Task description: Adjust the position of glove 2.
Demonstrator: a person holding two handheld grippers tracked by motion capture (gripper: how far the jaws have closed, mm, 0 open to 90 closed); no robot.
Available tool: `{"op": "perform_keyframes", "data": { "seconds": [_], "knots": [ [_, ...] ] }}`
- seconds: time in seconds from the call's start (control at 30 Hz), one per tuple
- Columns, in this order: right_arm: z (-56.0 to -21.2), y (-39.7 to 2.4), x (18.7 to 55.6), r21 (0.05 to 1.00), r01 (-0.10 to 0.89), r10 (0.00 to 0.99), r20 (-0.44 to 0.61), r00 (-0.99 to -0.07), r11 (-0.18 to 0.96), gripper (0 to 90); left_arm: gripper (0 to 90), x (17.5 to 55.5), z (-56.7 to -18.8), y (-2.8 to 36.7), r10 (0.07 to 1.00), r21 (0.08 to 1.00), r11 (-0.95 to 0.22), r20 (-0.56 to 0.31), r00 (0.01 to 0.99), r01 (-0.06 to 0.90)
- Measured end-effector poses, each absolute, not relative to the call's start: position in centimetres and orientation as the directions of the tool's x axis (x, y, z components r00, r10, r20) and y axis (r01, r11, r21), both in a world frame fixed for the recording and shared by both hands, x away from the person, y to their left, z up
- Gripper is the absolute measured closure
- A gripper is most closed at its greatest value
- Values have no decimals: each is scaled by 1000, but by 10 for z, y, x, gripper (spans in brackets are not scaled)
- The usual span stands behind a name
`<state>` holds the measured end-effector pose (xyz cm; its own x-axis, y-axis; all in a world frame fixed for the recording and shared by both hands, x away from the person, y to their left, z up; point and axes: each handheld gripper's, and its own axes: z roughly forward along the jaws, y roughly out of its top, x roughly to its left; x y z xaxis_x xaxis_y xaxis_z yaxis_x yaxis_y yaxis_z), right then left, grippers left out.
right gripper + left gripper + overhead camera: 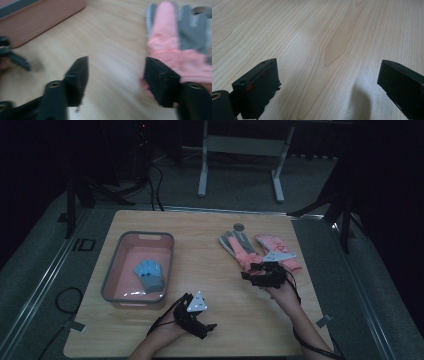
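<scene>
Wood table [210, 310] carried a pink bin [112, 270] at left with one blue glove [149, 275] already inside; two pink-grey gloves, one [239, 247] left of the other [276, 249], lay on the right, touching, not yet binned. Right gripper [116, 80] sat at the left glove's cuff, jaws part-closed, cuff against one jaw, no clamp on it yet. Left gripper [328, 82] hung wide open and empty over bare wood.

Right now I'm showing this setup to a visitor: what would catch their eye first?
Probably the pink and grey gloves lying right of centre on the wooden table, with the right tongs at their cuffs, jaws apart. Next, the pink tub at the left, holding one blue glove.
</scene>
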<state>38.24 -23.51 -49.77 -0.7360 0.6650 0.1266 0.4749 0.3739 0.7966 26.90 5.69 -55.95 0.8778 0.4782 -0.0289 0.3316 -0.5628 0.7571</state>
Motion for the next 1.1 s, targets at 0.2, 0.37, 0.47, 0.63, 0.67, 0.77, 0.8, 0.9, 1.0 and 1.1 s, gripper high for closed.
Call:
{"op": "perform_keyframes", "data": {
  "seconds": [0.2, 0.37, 0.47, 0.63, 0.67, 0.77, 0.8, 0.9, 1.0, 1.1],
  "knots": [
    [-491, -244, 405, 797, 470, 688, 98, -719, 378, 530, 40, 268, -560, 56, 477, 759, -562, -26, 878, 327],
    [-484, -251, 435, 785, 483, 733, 54, -678, 389, 637, 40, 268, -560, 57, 478, 761, -559, -27, 878, 328],
    [-484, -253, 452, 776, 504, 746, 65, -663, 380, 696, 39, 268, -560, 57, 476, 765, -555, -31, 879, 327],
    [-488, -244, 475, 754, 516, 739, 61, -671, 406, 672, 39, 268, -560, 57, 469, 765, -558, -29, 883, 322],
    [-491, -242, 480, 752, 518, 741, 58, -669, 409, 650, 39, 268, -561, 57, 468, 762, -564, -25, 884, 320],
    [-501, -238, 492, 732, 545, 746, 76, -662, 409, 596, 39, 268, -561, 56, 467, 761, -564, -24, 884, 319],
    [-505, -236, 495, 721, 551, 753, 62, -655, 420, 596, 39, 268, -560, 56, 468, 762, -563, -25, 884, 320],
    [-516, -233, 504, 694, 571, 768, 42, -639, 438, 606, 40, 269, -561, 57, 468, 763, -560, -29, 883, 323],
    [-522, -230, 508, 685, 572, 766, 31, -642, 451, 635, 40, 269, -561, 57, 466, 763, -561, -29, 884, 321],
    [-530, -225, 507, 661, 561, 752, -8, -659, 498, 687, 40, 268, -561, 57, 466, 762, -563, -29, 884, 321]
  ]
}}
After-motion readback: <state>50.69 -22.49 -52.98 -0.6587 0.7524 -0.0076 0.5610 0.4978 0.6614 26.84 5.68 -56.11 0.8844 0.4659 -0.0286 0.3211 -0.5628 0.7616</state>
